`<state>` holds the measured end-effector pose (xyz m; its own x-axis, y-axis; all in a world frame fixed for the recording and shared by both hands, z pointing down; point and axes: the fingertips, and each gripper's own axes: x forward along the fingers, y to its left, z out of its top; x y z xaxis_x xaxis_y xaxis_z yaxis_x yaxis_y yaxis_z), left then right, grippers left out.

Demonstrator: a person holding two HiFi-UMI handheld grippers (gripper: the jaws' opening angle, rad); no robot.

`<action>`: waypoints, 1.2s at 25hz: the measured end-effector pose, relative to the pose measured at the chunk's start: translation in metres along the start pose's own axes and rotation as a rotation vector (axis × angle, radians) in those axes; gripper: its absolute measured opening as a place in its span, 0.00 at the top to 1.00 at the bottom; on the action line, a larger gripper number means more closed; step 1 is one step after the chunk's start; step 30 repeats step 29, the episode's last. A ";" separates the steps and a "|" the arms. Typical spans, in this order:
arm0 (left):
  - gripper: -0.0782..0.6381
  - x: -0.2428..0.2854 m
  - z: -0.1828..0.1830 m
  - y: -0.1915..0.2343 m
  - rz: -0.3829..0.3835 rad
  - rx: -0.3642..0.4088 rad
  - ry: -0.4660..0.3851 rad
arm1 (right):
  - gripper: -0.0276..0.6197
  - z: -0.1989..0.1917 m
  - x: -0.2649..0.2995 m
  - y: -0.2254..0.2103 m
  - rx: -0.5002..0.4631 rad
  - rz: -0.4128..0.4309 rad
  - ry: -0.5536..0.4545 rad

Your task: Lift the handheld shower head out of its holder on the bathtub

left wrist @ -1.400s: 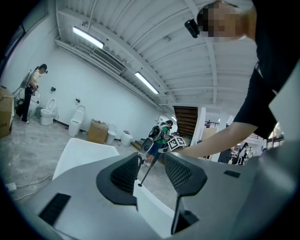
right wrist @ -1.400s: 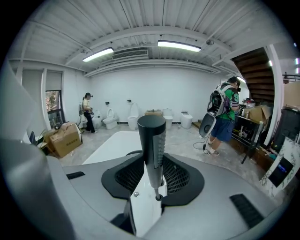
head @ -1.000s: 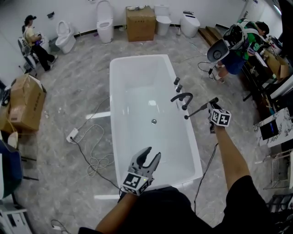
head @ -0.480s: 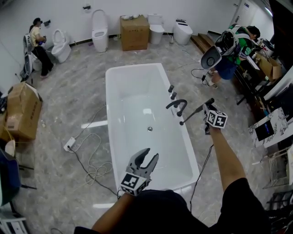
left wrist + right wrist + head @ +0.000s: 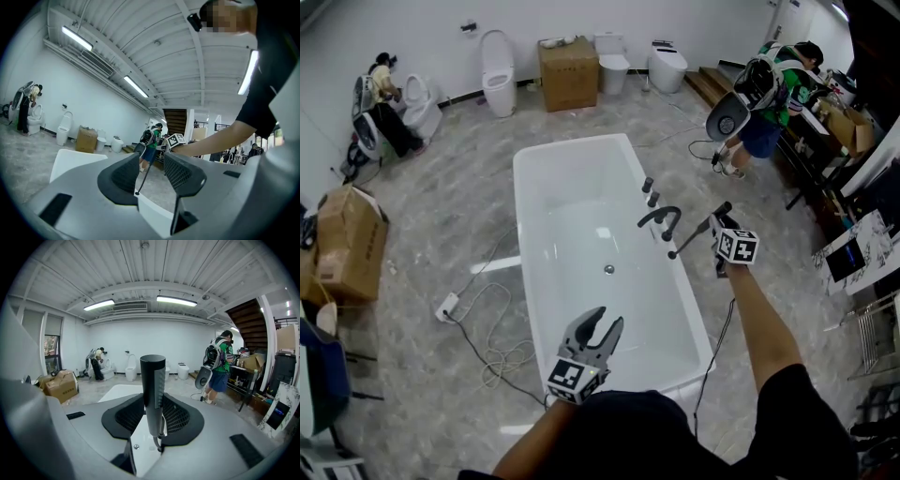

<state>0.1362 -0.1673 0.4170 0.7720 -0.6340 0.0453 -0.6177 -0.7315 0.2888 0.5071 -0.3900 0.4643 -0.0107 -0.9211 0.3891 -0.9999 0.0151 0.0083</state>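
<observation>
The black handheld shower head (image 5: 697, 232) is in the right claw (image 5: 716, 225), whose ribbed pads are clenched round its slim handle. In the right gripper view the shower head (image 5: 153, 385) stands up between the pads with its flat round end uppermost and a thin hose leaving its lower end. From the head view it slants over the right rim of the bathtub (image 5: 521, 216), its lower end just beside the black arched faucet (image 5: 660, 217). Two small black knobs (image 5: 650, 191) sit on the rim beyond the faucet.

The left claw (image 5: 608, 322) hangs over the tub's near end, well apart from the fittings. Its jaws have just been closing a little, yet they stand released with nothing between them.

The tub is white, rectangular and freestanding, with a round drain (image 5: 609, 269) in its bottom. It stands on a grey marbled floor (image 5: 441, 206). A white cable (image 5: 492, 328) coils left of it from a power strip (image 5: 448, 305). Toilets (image 5: 498, 84) and a cardboard box (image 5: 570, 61) line the far white wall, and another box (image 5: 347, 244) sits at the left. One person (image 5: 380, 103) bends at a toilet far left, and another (image 5: 769, 103), with a backpack, stands at the right. Strip lights run under the ribbed ceiling (image 5: 150, 268).
</observation>
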 end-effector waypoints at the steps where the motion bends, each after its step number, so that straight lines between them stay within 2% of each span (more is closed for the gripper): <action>1: 0.69 0.001 0.000 -0.001 -0.001 0.001 0.001 | 0.78 -0.001 0.000 -0.001 0.000 0.002 0.001; 13: 0.69 0.006 -0.004 -0.010 0.018 -0.005 0.019 | 0.78 -0.007 0.002 -0.005 0.016 0.024 -0.008; 30: 0.69 0.005 -0.012 -0.027 0.043 -0.007 0.011 | 0.78 -0.012 -0.001 -0.012 -0.034 0.044 0.011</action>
